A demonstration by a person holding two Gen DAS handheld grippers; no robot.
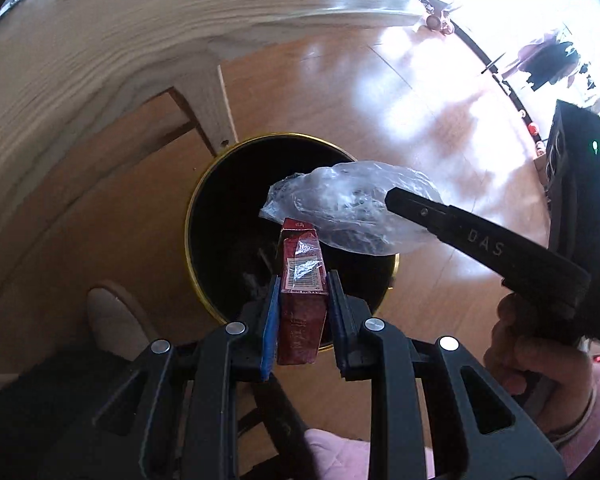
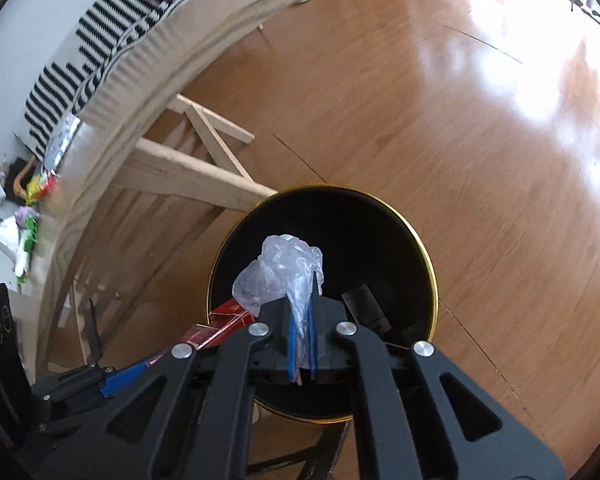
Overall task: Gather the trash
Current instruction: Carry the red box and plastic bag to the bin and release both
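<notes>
A round black trash bin with a gold rim (image 1: 192, 216) stands on the wooden floor, also in the right wrist view (image 2: 428, 256). My left gripper (image 1: 303, 280) is shut on a red cardboard box (image 1: 302, 304) and holds it over the bin's near edge. My right gripper (image 2: 302, 284) is shut on a crumpled clear plastic bag (image 2: 278, 268) above the bin's opening. In the left wrist view the bag (image 1: 340, 208) and the right gripper (image 1: 396, 198) hang over the bin from the right. The red box (image 2: 228, 316) shows in the right wrist view at the bin's left.
A light wooden table (image 1: 100, 40) stands beside the bin, its leg (image 1: 212, 108) close to the rim; its braces (image 2: 196, 168) show in the right wrist view. A sofa with a striped blanket (image 2: 100, 48) is behind. My foot (image 1: 116, 324) is near the bin.
</notes>
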